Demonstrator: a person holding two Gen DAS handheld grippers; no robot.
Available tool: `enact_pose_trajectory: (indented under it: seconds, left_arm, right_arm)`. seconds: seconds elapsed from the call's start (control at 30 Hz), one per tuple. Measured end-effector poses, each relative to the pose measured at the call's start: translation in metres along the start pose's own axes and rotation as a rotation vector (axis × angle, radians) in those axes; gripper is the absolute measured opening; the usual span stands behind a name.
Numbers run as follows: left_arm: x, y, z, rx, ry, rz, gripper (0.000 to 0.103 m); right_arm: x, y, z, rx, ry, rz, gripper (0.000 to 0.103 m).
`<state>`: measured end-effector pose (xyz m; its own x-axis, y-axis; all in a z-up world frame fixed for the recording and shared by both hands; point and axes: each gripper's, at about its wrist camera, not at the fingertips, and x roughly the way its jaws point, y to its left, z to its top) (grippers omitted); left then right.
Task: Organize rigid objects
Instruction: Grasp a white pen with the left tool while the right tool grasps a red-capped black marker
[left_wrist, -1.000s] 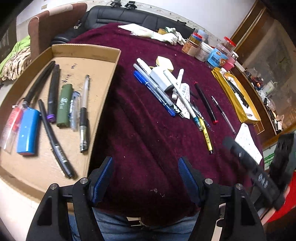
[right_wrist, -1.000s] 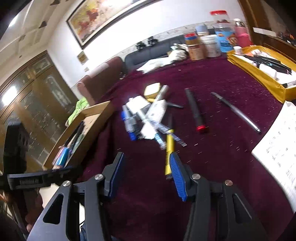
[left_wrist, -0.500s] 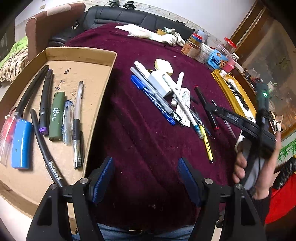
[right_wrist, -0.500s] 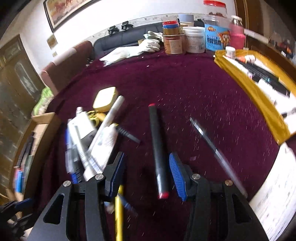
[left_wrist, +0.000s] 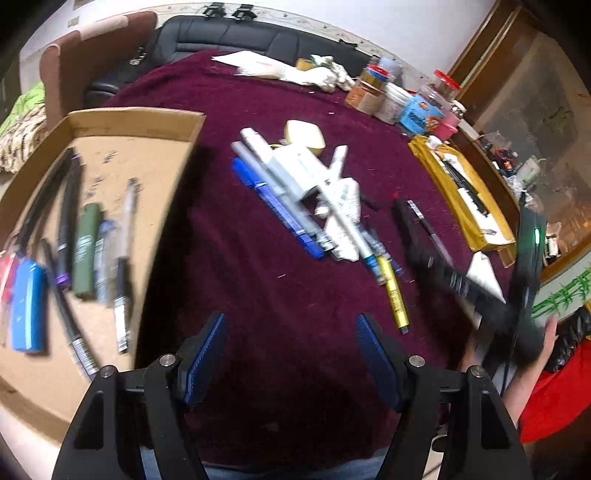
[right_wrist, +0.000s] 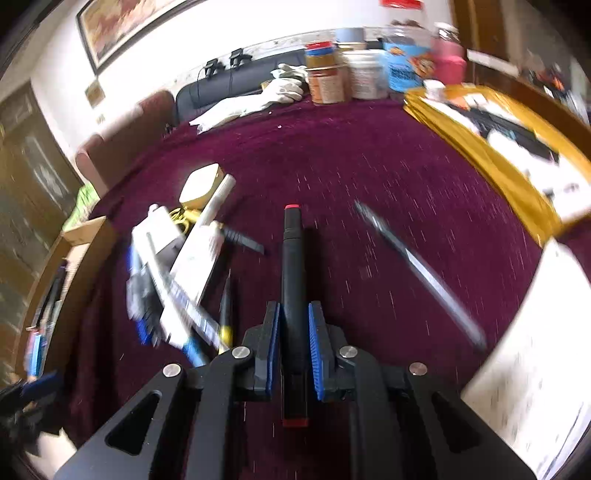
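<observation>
Right gripper (right_wrist: 293, 332): both blue pads are pressed against a black marker with red ends (right_wrist: 293, 273), which runs up the centre of the right wrist view, one red end near the lower centre and the other pointing at mid-frame. Whether the marker is touching the worktop (right_wrist: 369, 158) or lifted off it cannot be determined.

Left gripper (left_wrist: 291, 354): spread wide with nothing between its pads, hovering over the maroon cloth at the lower centre of the left wrist view.

Cardboard tray (left_wrist: 140, 122): left side of the left wrist view; it contains several pens, a green tube (left_wrist: 85, 251) and a blue lighter (left_wrist: 26, 306).

Loose pile of pens (left_wrist: 314, 206): frame centre, with a yellow pen (left_wrist: 394, 295) at its lower right end.

Thin silver-black pen (right_wrist: 417, 269): lies separately, right of centre in the right wrist view.
</observation>
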<state>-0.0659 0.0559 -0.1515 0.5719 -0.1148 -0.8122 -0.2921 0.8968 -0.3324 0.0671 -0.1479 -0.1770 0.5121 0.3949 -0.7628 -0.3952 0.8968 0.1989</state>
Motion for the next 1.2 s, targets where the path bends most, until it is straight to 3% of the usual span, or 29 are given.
enact_pose_trajectory:
  seconds: [0.13,0.43,0.57,0.67,0.77,0.9,1.03,1.2]
  left_arm:
    - [0.02,-0.023,0.015,0.014,0.03,-0.022,0.073]
    - [0.075,-0.048,0.045,-0.058,0.119,-0.028,0.04]
    - [0.092,-0.055,0.049,-0.065,0.137,-0.002,0.038]
    - [0.096,-0.061,0.054,-0.053,0.128,0.036,0.037]
    - [0.097,-0.06,0.055,-0.04,0.113,0.056,0.027]
    - [0.092,-0.045,0.052,-0.063,0.132,-0.02,0.008]
    - [0.075,-0.03,0.037,-0.039,0.12,-0.003,0.008]
    - [0.054,-0.012,0.016,-0.059,0.107,-0.041,0.008]
  right_arm:
    - [-0.005,-0.005,-0.02,-0.012,-0.016,-0.018,0.014]
    - [-0.004,-0.013,-0.02,0.022,-0.028,0.038,0.015]
    - [-0.005,-0.01,-0.021,0.008,-0.029,0.035,0.015]
    - [-0.005,-0.01,-0.021,0.01,-0.03,0.038,0.015]
    - [-0.005,-0.01,-0.022,0.008,-0.031,0.035,0.015]
    - [-0.005,-0.01,-0.022,0.007,-0.031,0.033,0.015]
    - [-0.005,-0.01,-0.023,0.006,-0.031,0.032,0.015]
    - [-0.005,-0.01,-0.023,0.006,-0.031,0.033,0.015]
